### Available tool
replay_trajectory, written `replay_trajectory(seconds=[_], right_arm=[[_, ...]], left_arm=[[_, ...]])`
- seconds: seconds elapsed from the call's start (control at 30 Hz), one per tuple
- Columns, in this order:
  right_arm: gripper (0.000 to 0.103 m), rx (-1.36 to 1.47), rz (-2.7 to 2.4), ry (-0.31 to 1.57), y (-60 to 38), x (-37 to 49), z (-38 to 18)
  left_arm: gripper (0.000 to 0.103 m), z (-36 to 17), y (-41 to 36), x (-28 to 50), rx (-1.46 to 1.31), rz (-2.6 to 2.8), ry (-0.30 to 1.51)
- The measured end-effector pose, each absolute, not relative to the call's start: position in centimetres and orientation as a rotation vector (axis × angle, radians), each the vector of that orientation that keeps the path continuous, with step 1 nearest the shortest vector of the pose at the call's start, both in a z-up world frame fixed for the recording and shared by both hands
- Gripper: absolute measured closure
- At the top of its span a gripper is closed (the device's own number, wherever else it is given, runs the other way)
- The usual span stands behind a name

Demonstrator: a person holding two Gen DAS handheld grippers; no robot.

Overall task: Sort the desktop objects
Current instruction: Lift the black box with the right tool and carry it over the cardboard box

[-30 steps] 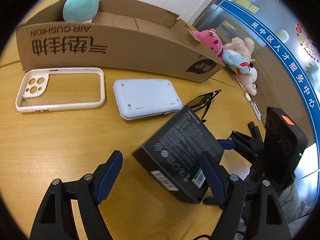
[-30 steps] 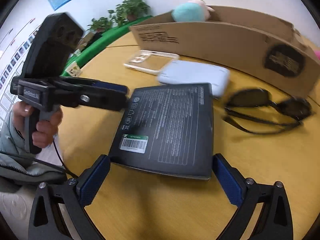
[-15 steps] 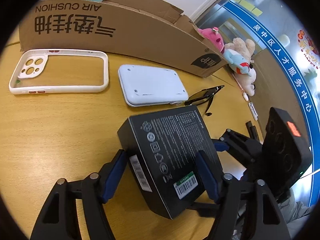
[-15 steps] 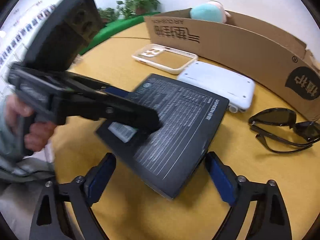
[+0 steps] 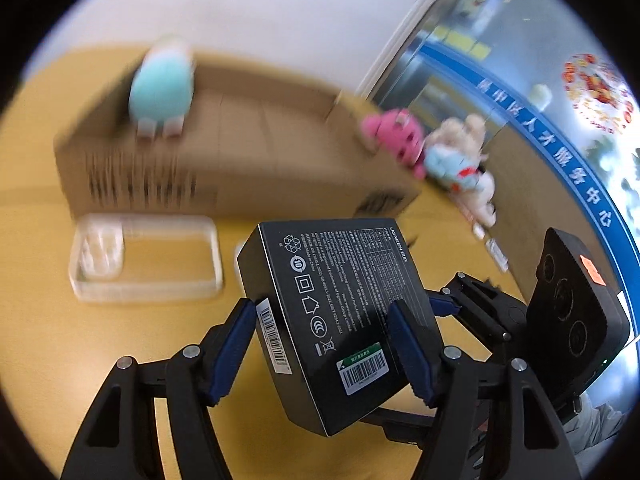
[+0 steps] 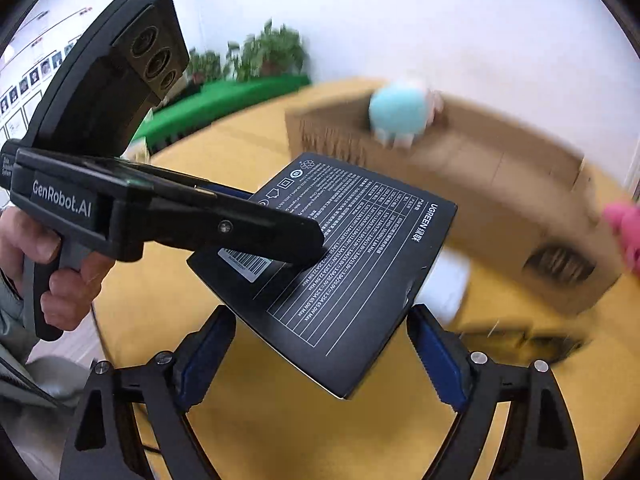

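Black box: a flat black cardboard retail box (image 5: pixel 340 320) printed with white text and barcode stickers is hanging tilted in the air above the round yellow wooden tabletop (image 5: pixel 48 336), clear of the surface
Left gripper: the left gripper (image 5: pixel 328 344) is clamping the box across its narrower width, blue pads (image 5: pixel 234 350) pressing on both side walls, so it looks to be bearing the weight
Right gripper: the right gripper (image 6: pixel 320 354) is straddling the near corner of the same box; its jaws are closing, the right pad seeming to meet the box edge, the left pad standing slightly apart; probably steadying the box rather than carrying it
Why two grippers: the box is wide and slick, so a second hold is likely keeping it from swinging
Likely destination: the long brown corrugated cardboard carton (image 5: pixel 248 160), open at the top, is standing behind, with a teal plush toy (image 5: pixel 160 88) at its far end; the box is held facing it, suggesting it is going in there
Left on the table: a clear phone case with a white rim (image 5: pixel 144 258) is lying just before the carton, blurred
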State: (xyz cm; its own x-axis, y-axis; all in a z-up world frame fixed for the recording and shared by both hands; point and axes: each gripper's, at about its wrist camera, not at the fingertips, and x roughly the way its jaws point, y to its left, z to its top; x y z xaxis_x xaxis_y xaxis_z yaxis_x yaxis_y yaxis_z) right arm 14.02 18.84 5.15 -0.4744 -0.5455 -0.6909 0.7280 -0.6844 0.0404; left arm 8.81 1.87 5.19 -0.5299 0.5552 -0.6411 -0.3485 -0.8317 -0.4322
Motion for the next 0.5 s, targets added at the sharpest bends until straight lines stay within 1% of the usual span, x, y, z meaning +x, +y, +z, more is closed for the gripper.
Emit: replay_trajectory(seconds=[0.23, 0.4, 0.5], right_arm=[[0.016, 0.601, -2.328, 0.388, 19.1, 11.0, 15.6], [0.016, 0.424, -2.427, 0.409, 19.5, 8.9, 22.3], [0.016, 0.369, -2.456, 0.401, 19.7, 7.5, 24.9]], left_arm=[[0.035, 17.0, 2.4, 5.6, -0.744, 2.463, -0.153], [0.035, 23.6, 2.9, 2.9, -0.558, 2.492, -0.073], [0.035, 26.2, 3.4, 1.5, -0.491, 2.502, -0.036]])
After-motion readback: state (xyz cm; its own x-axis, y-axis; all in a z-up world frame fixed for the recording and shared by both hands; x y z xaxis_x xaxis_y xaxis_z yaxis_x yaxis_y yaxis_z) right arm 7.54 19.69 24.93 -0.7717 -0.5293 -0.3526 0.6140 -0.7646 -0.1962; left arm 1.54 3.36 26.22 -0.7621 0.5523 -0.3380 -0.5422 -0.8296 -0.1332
